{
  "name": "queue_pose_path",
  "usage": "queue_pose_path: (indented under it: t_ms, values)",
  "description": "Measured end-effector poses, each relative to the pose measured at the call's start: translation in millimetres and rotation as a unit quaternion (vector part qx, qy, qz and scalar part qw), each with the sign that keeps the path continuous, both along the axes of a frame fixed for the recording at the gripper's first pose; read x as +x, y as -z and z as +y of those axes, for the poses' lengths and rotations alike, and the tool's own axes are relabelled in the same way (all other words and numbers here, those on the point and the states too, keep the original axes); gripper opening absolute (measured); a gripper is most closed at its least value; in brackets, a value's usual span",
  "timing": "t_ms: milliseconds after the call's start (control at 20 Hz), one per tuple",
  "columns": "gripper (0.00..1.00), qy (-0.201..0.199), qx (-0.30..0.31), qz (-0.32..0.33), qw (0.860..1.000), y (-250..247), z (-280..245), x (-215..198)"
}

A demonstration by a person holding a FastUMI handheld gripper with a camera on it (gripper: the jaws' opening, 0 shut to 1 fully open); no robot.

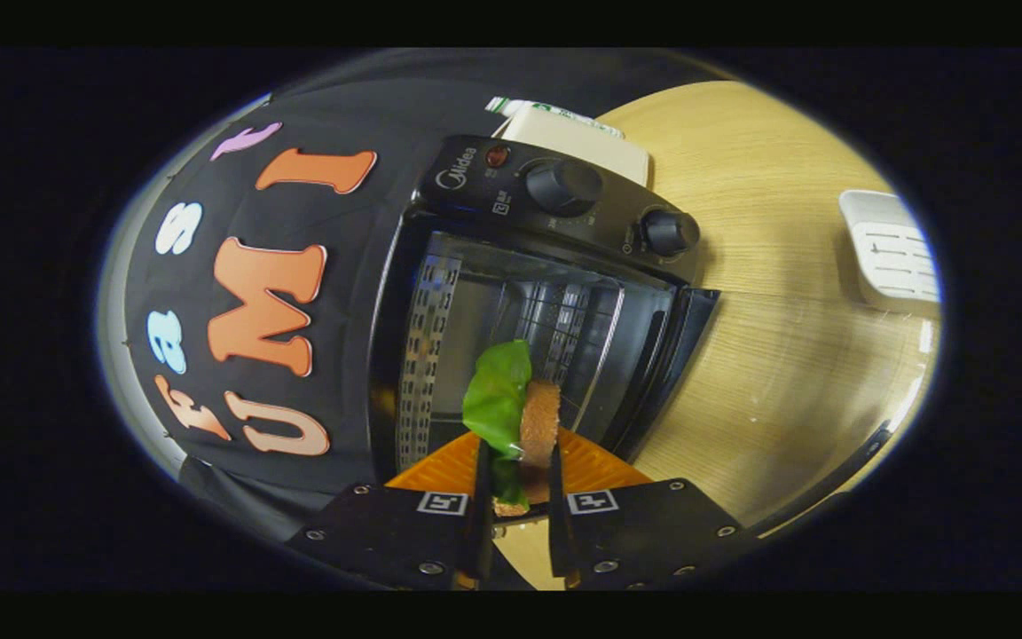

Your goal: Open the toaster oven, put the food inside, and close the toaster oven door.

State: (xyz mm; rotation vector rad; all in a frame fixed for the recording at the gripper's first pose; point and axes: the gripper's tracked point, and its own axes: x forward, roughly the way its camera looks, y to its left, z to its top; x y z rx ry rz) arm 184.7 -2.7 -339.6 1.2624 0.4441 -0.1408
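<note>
You have a light wooden table (786, 355) underneath, a white box (894, 257) with slots lying off to one side, and a cream carton (577, 138) with green print behind.

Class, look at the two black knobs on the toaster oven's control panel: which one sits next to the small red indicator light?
The larger black knob, directly beside the red light; the smaller black knob sits farther along.

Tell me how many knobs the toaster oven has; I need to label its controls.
2. Both sit on the control panel of the toaster oven, beyond the tongs shut on the food: a larger knob beside the small red light, a smaller knob further along.
</note>
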Motion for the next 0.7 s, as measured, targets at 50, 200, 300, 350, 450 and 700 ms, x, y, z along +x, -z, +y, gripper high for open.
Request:
queue_pose_path:
  t_ms: [50, 200, 300, 350, 450, 700]
  values:
    - [0.27, 0.005, 0.002, 0.002, 1.000, 1.2, 2.2, 3.2]
    - [0.34, 0.015, 0.000, 0.006, 1.000, 4.4, 4.0, 13.4]
    - [0.40, 0.012, -0.010, 0.018, 1.000, 8.2, 5.7, 15.7]
    - [0.42, 0.010, -0.016, 0.030, 0.999, 13.3, 7.1, 16.1]
    - [0.54, 0.004, -0.011, 0.026, 1.000, 8.2, 10.1, 14.8]
    - [0.94, 0.000, -0.032, 0.053, 0.998, 14.7, 10.4, 0.8]
